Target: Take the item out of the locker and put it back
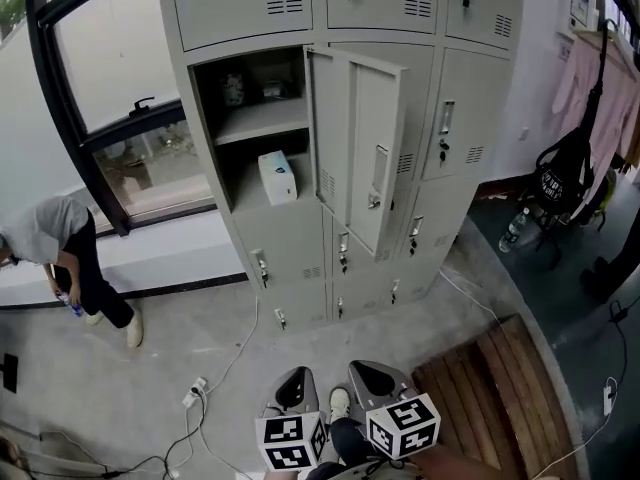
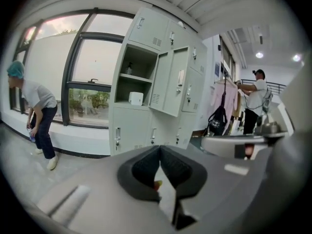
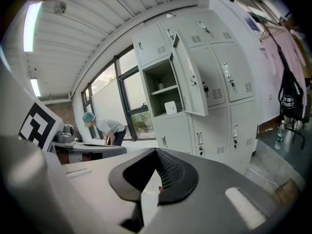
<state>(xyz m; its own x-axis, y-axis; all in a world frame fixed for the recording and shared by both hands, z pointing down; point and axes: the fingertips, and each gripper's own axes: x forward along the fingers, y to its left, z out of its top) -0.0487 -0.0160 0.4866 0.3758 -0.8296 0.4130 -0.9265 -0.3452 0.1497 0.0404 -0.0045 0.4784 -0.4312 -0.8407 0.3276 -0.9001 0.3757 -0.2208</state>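
A white box [image 1: 277,177] stands on the lower shelf of the open compartment in the grey locker bank [image 1: 350,28]. The compartment's door [image 1: 360,148] is swung out to the right. A small bottle [image 1: 233,90] sits on the shelf above. My left gripper [image 1: 297,378] and right gripper [image 1: 373,372] hang low at the bottom of the head view, well short of the locker. Both are shut with nothing between the jaws. The left gripper view shows its jaws meeting [image 2: 160,151] and the white box [image 2: 136,98] far ahead. The right gripper view shows the same: jaws together [image 3: 156,153], white box [image 3: 170,107] far off.
A person [image 1: 60,253] bends over at the left by the window. Cables and a power strip [image 1: 192,396] lie on the floor ahead. A wooden platform [image 1: 500,388] is at the lower right. A black bag [image 1: 560,183] and a bottle [image 1: 513,230] sit right of the lockers. Another person [image 2: 254,101] stands at the right.
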